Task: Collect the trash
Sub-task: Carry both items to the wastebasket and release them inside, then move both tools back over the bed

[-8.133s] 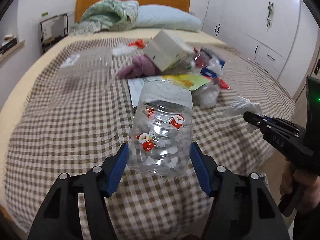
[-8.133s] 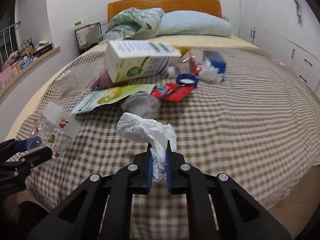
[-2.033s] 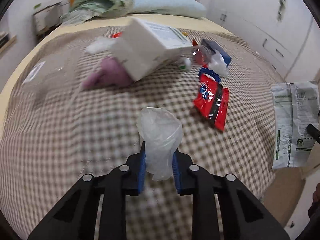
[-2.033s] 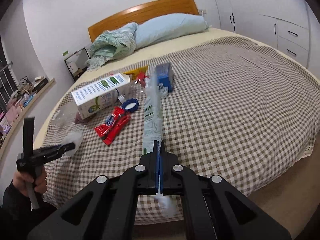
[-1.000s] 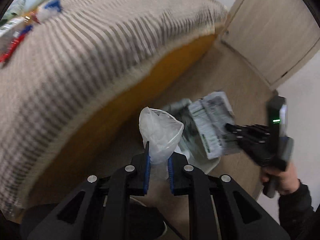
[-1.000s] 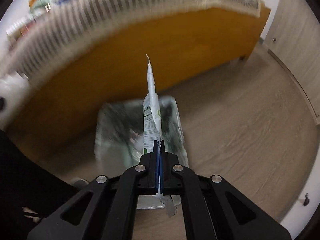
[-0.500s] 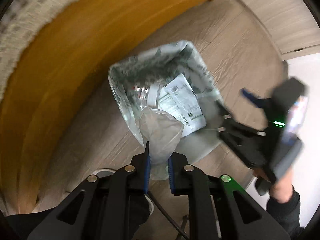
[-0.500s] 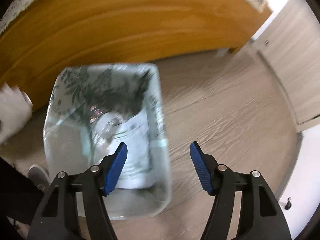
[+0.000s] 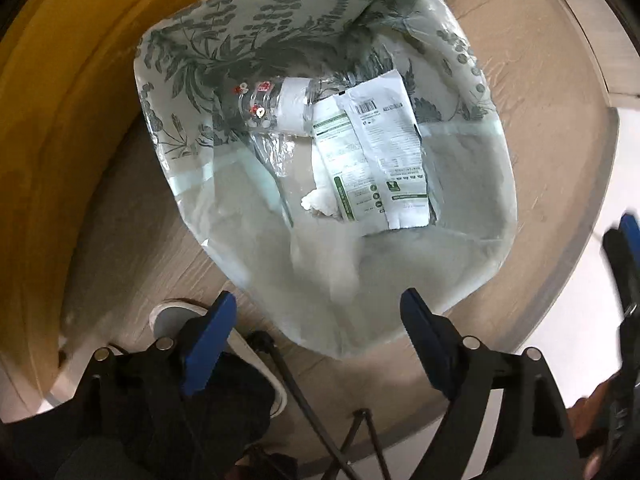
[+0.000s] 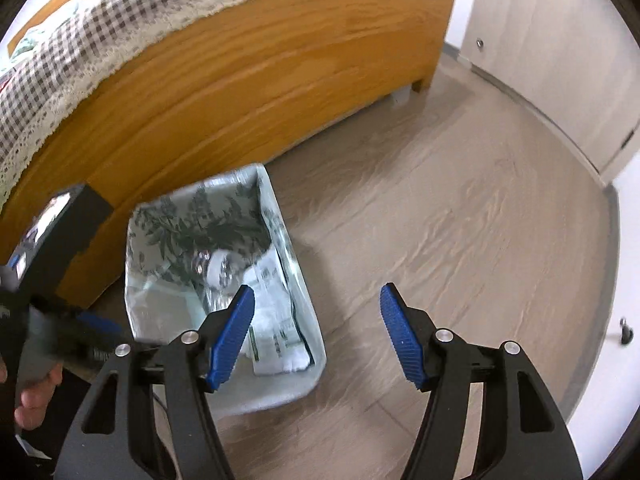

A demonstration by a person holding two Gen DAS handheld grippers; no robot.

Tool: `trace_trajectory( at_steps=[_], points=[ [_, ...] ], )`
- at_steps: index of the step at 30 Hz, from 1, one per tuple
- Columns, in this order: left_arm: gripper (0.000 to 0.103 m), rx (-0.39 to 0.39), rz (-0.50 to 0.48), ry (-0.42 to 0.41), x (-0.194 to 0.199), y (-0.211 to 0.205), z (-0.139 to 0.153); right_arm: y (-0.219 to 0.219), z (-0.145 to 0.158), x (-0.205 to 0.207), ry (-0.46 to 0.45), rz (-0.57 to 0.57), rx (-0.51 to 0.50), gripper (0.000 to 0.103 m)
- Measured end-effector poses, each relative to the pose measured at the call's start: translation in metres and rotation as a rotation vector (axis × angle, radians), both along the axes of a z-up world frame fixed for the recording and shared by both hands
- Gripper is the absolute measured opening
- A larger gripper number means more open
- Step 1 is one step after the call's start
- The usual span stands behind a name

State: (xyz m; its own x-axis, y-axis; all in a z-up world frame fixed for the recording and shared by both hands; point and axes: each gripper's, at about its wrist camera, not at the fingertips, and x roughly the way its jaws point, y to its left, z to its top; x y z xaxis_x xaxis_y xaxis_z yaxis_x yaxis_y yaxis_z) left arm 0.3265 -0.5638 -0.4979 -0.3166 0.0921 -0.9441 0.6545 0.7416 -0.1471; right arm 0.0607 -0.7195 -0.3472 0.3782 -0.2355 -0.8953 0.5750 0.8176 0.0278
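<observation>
A bin with a leaf-printed liner [image 9: 240, 32] stands on the floor by the bed. In it lie a clear bottle with Santa stickers [image 9: 272, 104], a white and green pouch [image 9: 384, 152] and a white tissue [image 9: 320, 202]. My left gripper [image 9: 316, 300] hangs over the bin's near rim, jaws opening, pads bare. A crumpled clear plastic bag [image 9: 324, 260] shows as a blur just beyond the tips, free of them. My right gripper [image 10: 316, 292] is open and empty, over the floor to the right of the bin [image 10: 180, 216].
The wooden bed frame [image 10: 240, 80] runs behind the bin, with the checked cover [image 10: 60, 60] hanging over it. Wood floor [image 10: 440, 220] stretches right to a pale wall [image 10: 560, 60]. A person's shoe [image 9: 172, 316] and cables [image 9: 304, 400] lie below the left gripper.
My left gripper sank over the bin and let go of the plastic bag. My right gripper dropped the pouch into the bin, then swung right, away from it.
</observation>
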Motion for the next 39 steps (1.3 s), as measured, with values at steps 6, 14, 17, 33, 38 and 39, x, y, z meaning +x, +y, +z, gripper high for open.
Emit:
trace_trajectory(
  at_steps=[6,14,17,33,38,39],
  points=[
    [0.081,0.054,-0.001,-0.052,0.004,0.010,0.006,0.006,-0.020,-0.012,0.049,-0.010,0.073,0.063],
    [0.081,0.081,-0.073,-0.134,0.013,0.015,0.031,0.010,-0.024,-0.019,0.112,-0.005,0.090,0.063],
    [0.082,0.019,-0.085,-0.174,0.014,0.015,0.053,0.009,-0.009,-0.020,0.117,-0.015,0.065,0.063],
    [0.082,-0.466,0.110,-0.527,0.070,0.126,0.324,0.075,0.171,0.032,-0.061,0.122,-0.232,0.068],
    [0.086,-0.574,0.242,-0.668,0.076,0.218,0.402,0.117,0.249,0.052,-0.250,0.165,-0.268,0.077],
    [0.087,-0.590,0.267,-0.690,0.076,0.235,0.413,0.127,0.263,0.056,-0.287,0.177,-0.276,0.077]
  ],
)
